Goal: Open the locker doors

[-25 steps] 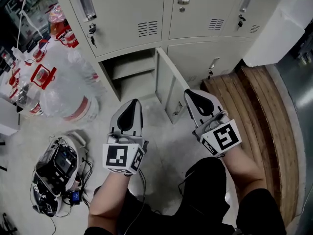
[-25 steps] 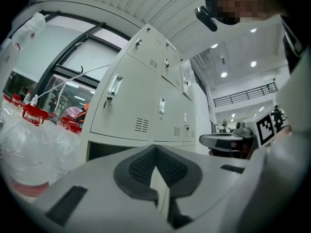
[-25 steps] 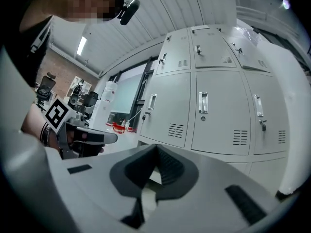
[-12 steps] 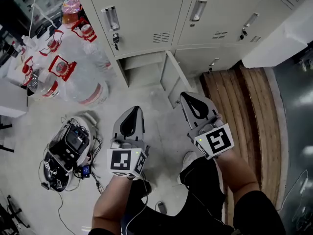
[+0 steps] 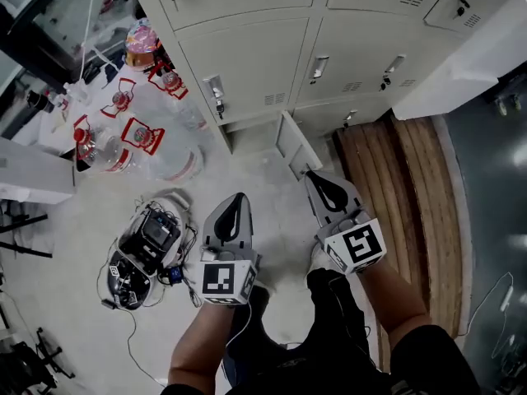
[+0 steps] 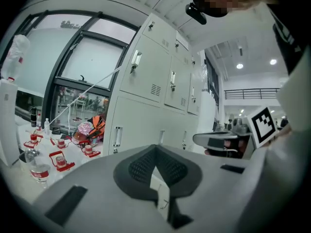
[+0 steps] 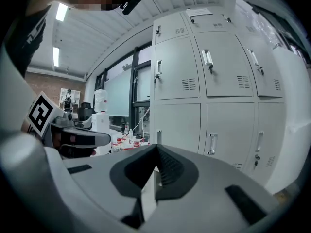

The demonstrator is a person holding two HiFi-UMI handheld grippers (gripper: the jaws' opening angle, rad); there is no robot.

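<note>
Left claw [image 5: 237, 200] and right claw [image 5: 319, 181] are both sitting pressed together, pinching nothing. Locker doors [image 5: 255, 56] are standing ahead of the tips, apart. One low door [image 5: 295, 142] is hanging open just beyond the right claw. Judging them as thin painted steel: light, stiff, slick-faced. Hooking a pull handle [image 7: 212, 143] is looking best.

Beneath me the pale floor [image 5: 66, 245] carries a cluster of big clear water bottles [image 5: 152, 151] with red handles at upper left. At centre left sits a tangle of cabled gear [image 5: 144, 249], perhaps a camera rig. Along the right lie wooden boards [image 5: 403, 188], running up to the lockers [image 5: 263, 56] at the top.
</note>
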